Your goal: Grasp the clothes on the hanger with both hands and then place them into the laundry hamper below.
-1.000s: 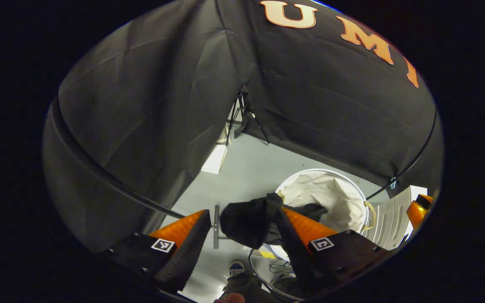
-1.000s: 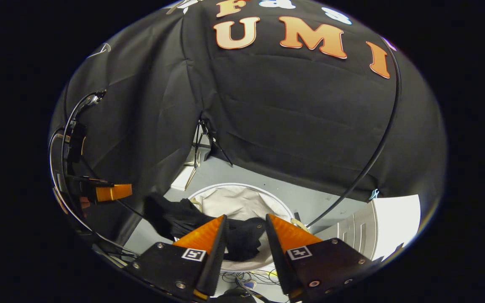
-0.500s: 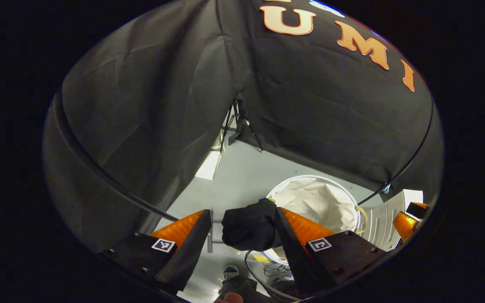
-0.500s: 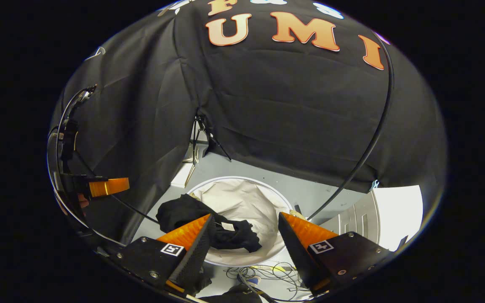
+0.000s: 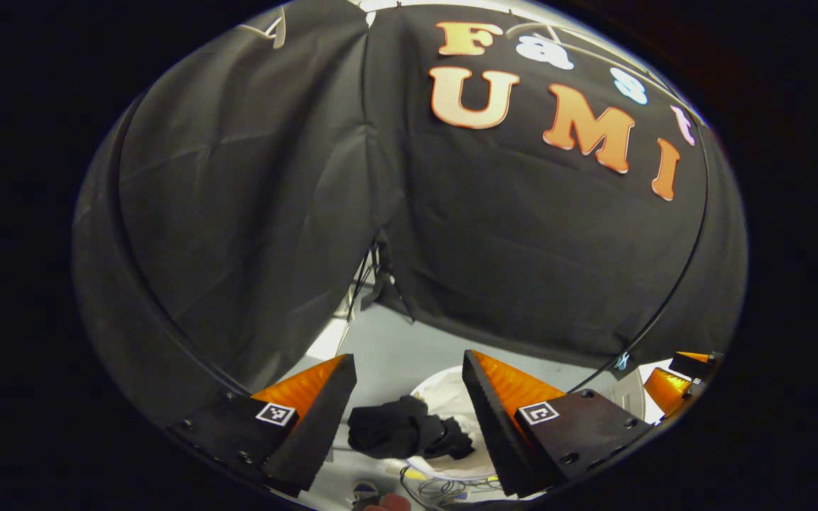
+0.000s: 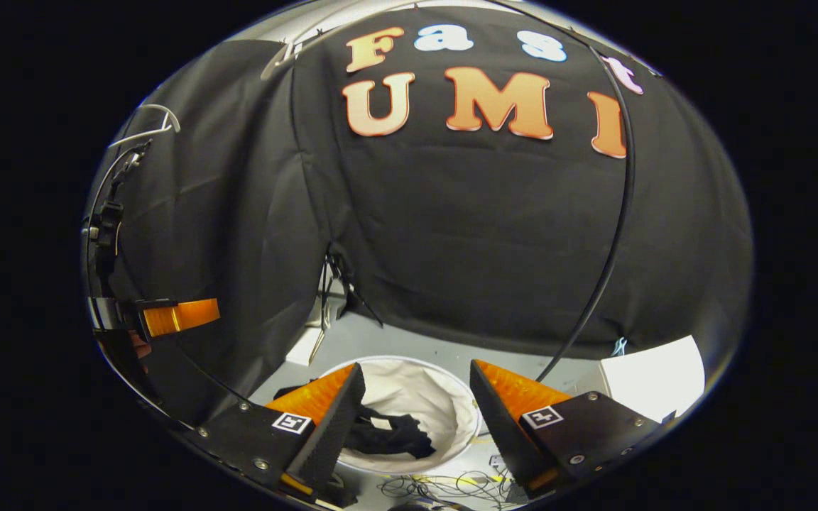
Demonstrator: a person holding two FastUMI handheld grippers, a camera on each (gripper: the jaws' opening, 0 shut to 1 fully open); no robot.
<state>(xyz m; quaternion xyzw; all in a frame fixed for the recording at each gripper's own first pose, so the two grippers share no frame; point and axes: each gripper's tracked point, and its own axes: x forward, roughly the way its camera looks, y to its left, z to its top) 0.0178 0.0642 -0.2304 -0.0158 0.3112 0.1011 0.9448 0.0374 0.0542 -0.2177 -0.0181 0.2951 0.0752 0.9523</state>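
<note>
Hanging above the floor, the left claw [image 5: 409,369] was released, its two fingers spread wide with nothing between them. Through that gap, in the left gripper view, the black clothes [image 5: 403,434] lay bunched at about 6 o'clock, draped over the near rim of the white laundry hamper [image 5: 451,397], part of the bundle inside and part spilling out over the edge at 7 o'clock. Loose cables [image 5: 444,486] lay on the grey floor [image 5: 395,344] just below the hamper. At 4 o'clock, near the edge of that view, the right claw [image 5: 679,372] showed farther off.

In the right gripper view the right claw [image 6: 416,376] was likewise released, fingers well apart and gripping nothing. Between them, at 6 o'clock, the laundry hamper [image 6: 423,390] stood open with its pale liner showing, and the clothes [image 6: 384,436] rested inside against the 7 o'clock side of its rim. A tangle of cables [image 6: 437,486] lay on the floor [image 6: 409,341] at the hamper's near side. At 9 o'clock the left claw [image 6: 178,316] appeared farther off, with a bit of the hand [image 6: 140,348] holding it just below. A white panel [image 6: 654,376] sat at 4 o'clock. Beyond the hamper, a tripod's legs [image 6: 341,280] stood where the booth's black cloth walls met.
</note>
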